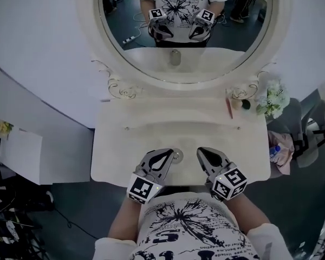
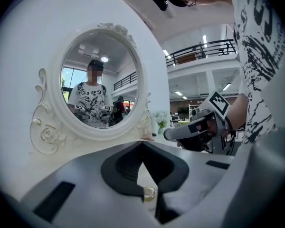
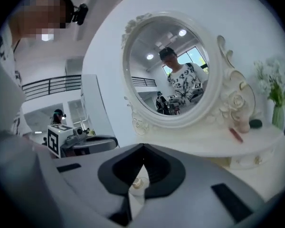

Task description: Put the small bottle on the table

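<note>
A small bottle with a round metallic top (image 1: 177,155) stands near the front edge of the white dressing table (image 1: 119,145), and the mirror shows its reflection. It sits between my two grippers, close beside the left one's tip. My left gripper (image 1: 169,152) is shut with nothing in it, and so is my right gripper (image 1: 201,151). In the left gripper view the jaws (image 2: 142,144) meet at their tips, with the bottle's top (image 2: 148,193) showing low behind them. The right gripper view shows the same: shut jaws (image 3: 143,147) and the bottle top (image 3: 137,183) beyond.
An oval mirror (image 1: 184,26) in an ornate white frame rises at the table's back. On the raised shelf at the right lie a red stick (image 1: 228,108) and a dark round thing (image 1: 246,104), beside a vase of pale flowers (image 1: 273,97). A chair with a blue-capped bottle (image 1: 274,151) stands right of the table.
</note>
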A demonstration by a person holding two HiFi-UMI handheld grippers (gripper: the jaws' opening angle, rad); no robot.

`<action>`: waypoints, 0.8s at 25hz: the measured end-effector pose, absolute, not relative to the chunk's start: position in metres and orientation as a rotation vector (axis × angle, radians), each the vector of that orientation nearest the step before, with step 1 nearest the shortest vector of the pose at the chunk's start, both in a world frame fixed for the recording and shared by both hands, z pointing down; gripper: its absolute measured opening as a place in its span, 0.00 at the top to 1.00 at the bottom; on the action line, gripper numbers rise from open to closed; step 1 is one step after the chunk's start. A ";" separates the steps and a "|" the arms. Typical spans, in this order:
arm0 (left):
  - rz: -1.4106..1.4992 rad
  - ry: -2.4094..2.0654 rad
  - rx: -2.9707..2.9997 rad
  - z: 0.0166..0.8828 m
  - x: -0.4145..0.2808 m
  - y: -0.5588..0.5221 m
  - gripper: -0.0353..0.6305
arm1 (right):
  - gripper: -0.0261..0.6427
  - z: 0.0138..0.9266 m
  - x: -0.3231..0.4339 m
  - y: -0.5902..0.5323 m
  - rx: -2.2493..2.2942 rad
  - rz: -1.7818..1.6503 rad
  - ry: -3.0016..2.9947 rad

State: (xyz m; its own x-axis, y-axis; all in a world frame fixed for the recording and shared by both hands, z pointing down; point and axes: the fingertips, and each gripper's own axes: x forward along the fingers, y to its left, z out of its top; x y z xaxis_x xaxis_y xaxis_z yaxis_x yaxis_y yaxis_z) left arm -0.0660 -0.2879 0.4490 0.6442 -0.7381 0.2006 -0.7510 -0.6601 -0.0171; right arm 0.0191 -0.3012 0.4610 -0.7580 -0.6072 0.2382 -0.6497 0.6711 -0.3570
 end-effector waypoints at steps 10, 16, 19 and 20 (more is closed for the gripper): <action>0.198 -1.353 2.734 0.421 -0.079 -0.278 0.92 | 0.93 0.428 0.024 -0.298 1.144 0.440 -2.781; 0.233 -1.389 2.728 0.420 -0.081 -0.278 0.92 | 0.93 0.425 0.021 -0.296 1.138 0.351 -2.759; 0.252 -1.399 2.733 0.421 -0.082 -0.278 0.92 | 0.94 0.423 0.018 -0.295 1.132 0.299 -2.752; 0.254 -1.399 2.733 0.422 -0.082 -0.278 0.92 | 0.93 0.423 0.018 -0.295 1.135 0.291 -2.750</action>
